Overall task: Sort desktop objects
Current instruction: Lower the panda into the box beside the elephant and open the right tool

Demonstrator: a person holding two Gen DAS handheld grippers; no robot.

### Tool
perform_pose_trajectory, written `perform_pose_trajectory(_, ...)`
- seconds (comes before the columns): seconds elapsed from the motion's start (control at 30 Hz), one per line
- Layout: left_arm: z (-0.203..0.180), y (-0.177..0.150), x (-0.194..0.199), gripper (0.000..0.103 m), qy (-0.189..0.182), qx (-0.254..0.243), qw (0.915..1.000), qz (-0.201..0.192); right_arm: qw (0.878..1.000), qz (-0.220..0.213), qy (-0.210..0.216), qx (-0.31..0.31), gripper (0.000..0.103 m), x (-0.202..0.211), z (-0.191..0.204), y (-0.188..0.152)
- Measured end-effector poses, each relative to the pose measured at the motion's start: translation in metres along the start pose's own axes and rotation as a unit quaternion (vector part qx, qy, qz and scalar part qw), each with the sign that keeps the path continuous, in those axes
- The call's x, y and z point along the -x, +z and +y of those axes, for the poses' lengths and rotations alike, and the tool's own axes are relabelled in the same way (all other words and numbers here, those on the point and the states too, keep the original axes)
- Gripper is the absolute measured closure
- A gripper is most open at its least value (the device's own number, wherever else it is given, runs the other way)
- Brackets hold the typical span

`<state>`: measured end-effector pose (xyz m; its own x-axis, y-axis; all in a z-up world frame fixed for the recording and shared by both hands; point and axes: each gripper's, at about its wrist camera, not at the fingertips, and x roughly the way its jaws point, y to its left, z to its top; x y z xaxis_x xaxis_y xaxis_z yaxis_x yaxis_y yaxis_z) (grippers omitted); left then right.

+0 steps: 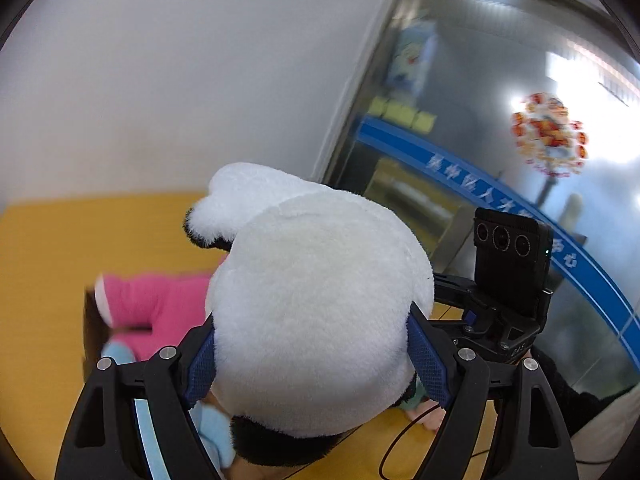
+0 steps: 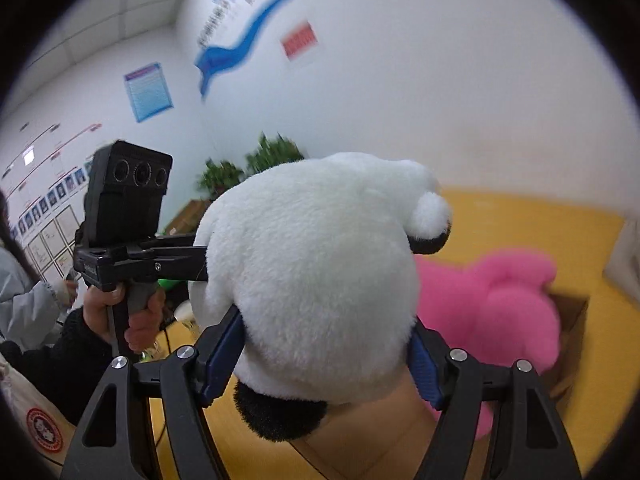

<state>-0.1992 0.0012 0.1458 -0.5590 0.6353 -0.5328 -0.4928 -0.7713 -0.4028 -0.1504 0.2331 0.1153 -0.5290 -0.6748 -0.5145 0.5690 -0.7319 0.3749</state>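
A white plush panda with black limbs (image 1: 316, 312) fills both views; it also shows in the right wrist view (image 2: 320, 276). My left gripper (image 1: 316, 360) is shut on its body from both sides. My right gripper (image 2: 324, 356) is also shut on it. Both hold it in the air above the yellow table (image 1: 48, 264). A pink plush toy (image 2: 492, 308) lies in a cardboard box (image 2: 572, 332) just beyond the panda; it also shows in the left wrist view (image 1: 156, 304). A light blue plush (image 1: 212, 428) lies under the panda.
The other gripper's camera block shows in each view (image 1: 512, 264) (image 2: 128, 192). A white wall (image 1: 160, 100) stands behind the table and a glass partition (image 1: 500, 128) to the right. A black cable (image 1: 404, 440) lies on the table. A person (image 2: 24, 280) stands at far left.
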Motion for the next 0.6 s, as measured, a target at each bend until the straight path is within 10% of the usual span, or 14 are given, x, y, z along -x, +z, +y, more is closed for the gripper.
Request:
perform_pose_trajectory(0.17,0.081,-0.061,-0.098,0.018,0.032,0.103,0.9847,0.137,0.988,0.131,-0.024,-0.083,0.041,-0.082,-0.053,-0.057)
perform_pose_trajectory(0.5,0.052,-0.077,-0.098,0.013,0.083,0.036,0.9842,0.152,0.982,0.16,-0.017,-0.096,0.04,-0.065,-0.053,-0.068)
perform_pose_trajectory(0.6,0.042,-0.069,-0.088,0.012,0.066,0.042,0.9877,0.136,0.987,0.147,-0.014,-0.068,0.02,-0.051,-0.05,-0.057)
